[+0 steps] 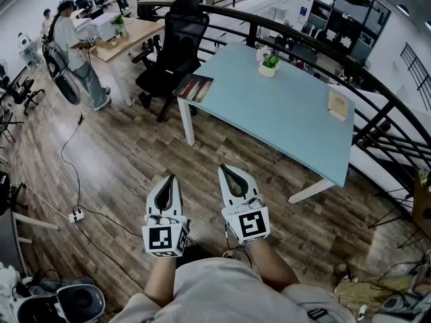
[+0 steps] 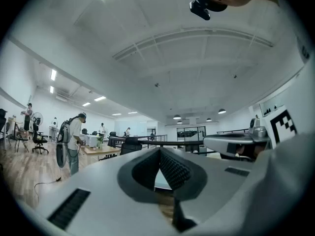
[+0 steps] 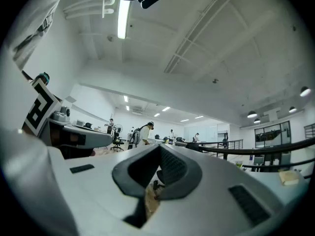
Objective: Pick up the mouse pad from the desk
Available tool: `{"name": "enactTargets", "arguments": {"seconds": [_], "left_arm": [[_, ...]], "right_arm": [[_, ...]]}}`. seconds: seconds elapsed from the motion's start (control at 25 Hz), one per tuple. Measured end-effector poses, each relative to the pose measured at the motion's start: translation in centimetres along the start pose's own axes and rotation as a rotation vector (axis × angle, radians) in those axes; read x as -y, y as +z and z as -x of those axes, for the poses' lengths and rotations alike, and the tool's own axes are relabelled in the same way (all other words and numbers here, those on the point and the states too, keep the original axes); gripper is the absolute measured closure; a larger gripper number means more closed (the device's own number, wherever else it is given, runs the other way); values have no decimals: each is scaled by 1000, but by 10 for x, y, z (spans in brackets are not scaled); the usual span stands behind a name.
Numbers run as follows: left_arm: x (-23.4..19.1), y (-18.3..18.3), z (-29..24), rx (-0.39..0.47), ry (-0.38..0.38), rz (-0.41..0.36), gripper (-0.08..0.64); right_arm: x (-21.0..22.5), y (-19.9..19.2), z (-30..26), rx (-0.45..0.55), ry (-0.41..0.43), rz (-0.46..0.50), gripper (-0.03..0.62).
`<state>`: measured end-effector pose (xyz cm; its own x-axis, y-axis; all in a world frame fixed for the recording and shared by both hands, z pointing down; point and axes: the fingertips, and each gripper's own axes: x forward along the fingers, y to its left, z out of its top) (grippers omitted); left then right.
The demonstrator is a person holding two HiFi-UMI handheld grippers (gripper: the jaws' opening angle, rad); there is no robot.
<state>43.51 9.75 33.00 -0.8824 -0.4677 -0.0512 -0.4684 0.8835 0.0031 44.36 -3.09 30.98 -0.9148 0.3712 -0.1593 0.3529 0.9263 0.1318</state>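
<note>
Head view is showing both sets of jaws closed on nothing. The left gripper [image 1: 171, 178] and the right gripper [image 1: 224, 169] are hovering side by side above the brown wooden plank floor [image 1: 114, 160], tips pointing toward the desk. Each gripper view is showing the ribbed inner faces meeting at the tip, with nothing caught between them.

Farther out, the pale blue rectangular worktop on white legs [image 1: 283, 123] is standing well apart from both grippers. The thin, dark reddish-brown rectangular mouse pad [image 1: 194, 87] is lying flat on the worktop's near left corner. Its near edge seems to be jutting a little past the rim, though that is hard to confirm at this size. A small white pot with a green plant [image 1: 269, 64] is sitting toward the far side and a tan book-like block [image 1: 338, 104] near the right edge, both well apart from the pad. A black mesh office chair [image 1: 176, 49] is standing just beyond the left corner.

The pad is looking light, thin and floppy, and its underside is likely clinging to the worktop. Lying flat, it is offering nothing to pinch from above. The corner at the rim is probably the best hold: jaws opening, one going above and one below. It will likely droop once lifted, but nothing about it is fragile.
</note>
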Motion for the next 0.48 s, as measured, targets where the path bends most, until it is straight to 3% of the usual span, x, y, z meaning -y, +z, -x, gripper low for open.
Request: {"name": "enactTargets", "arguments": {"seconds": [0.48], "left_arm": [[-34,-29,10,-71,9,65,548]], "right_arm": [[-31,-18,-23,-41,19,-41,588]]}}
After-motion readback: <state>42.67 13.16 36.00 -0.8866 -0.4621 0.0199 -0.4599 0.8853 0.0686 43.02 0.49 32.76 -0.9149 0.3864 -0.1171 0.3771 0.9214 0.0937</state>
